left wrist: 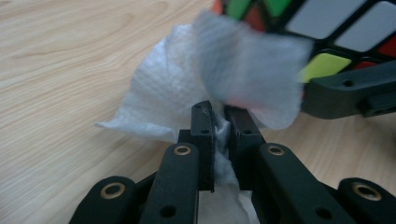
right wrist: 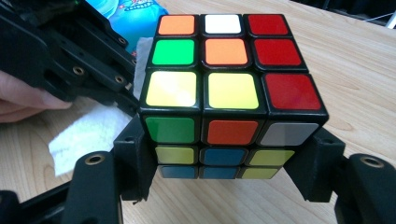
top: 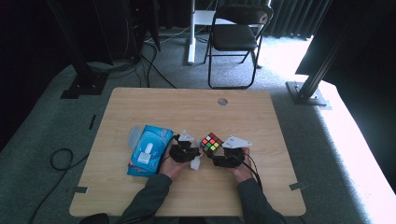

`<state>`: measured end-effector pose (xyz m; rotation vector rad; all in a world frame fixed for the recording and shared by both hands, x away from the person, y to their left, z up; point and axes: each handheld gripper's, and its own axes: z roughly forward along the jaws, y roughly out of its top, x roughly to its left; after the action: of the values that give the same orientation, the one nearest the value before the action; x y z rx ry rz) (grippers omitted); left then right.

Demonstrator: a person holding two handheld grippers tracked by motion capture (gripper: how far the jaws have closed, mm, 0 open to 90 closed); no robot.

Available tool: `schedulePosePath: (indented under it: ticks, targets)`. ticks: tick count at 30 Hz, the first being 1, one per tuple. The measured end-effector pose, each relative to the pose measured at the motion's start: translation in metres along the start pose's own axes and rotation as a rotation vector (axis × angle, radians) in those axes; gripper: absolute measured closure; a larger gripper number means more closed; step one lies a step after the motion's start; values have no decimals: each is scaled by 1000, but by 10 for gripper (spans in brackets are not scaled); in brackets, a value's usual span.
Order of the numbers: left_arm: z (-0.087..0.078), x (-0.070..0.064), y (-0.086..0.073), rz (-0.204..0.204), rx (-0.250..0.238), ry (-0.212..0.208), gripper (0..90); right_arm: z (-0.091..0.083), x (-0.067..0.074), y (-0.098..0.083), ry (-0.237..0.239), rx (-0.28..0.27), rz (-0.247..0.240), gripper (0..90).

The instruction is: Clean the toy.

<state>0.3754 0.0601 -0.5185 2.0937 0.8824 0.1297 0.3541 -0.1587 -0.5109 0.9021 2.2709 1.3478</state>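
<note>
A colour cube (right wrist: 219,93) is clamped between the two black jaws of my right gripper (right wrist: 229,163), held a little above the table; from above the cube (top: 211,143) sits between both hands. My left gripper (left wrist: 222,126) is shut on a white tissue (left wrist: 173,93), whose free end is pressed against the cube's side (left wrist: 327,28). From above the left gripper (top: 194,151) is just left of the cube, with the tissue (top: 195,163) hanging under it, and the right gripper (top: 219,156) comes in from the right. In the right gripper view the tissue (right wrist: 88,130) lies left of the cube.
A blue tissue pack (top: 148,149) lies on the wooden table (top: 140,107) left of my left hand. A round cable hole (top: 222,101) is near the far edge. A black folding chair (top: 236,37) stands behind the table.
</note>
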Motion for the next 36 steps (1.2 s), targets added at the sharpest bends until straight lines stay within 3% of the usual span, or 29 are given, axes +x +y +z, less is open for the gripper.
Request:
schedulePosePath:
  ticks: [16,21,31,34,36]
  targets:
    - [11,-22,-4,103,-17,-107,833,0,-2,0,12,-12,28,341]
    - [12,-21,-4,101,-18,-81,833,0,-2,0,13,-12,31,341]
    - [-1,0,0,14,-46,22,834,-2,-3,0,19,-20,39,341]
    - [-2,1,0,9,-49,26,833,-2,-3,0,18,-20,41,341]
    - [1,-2,-1,31,-42,4,833,-2,-3,0,17,-20,41,341]
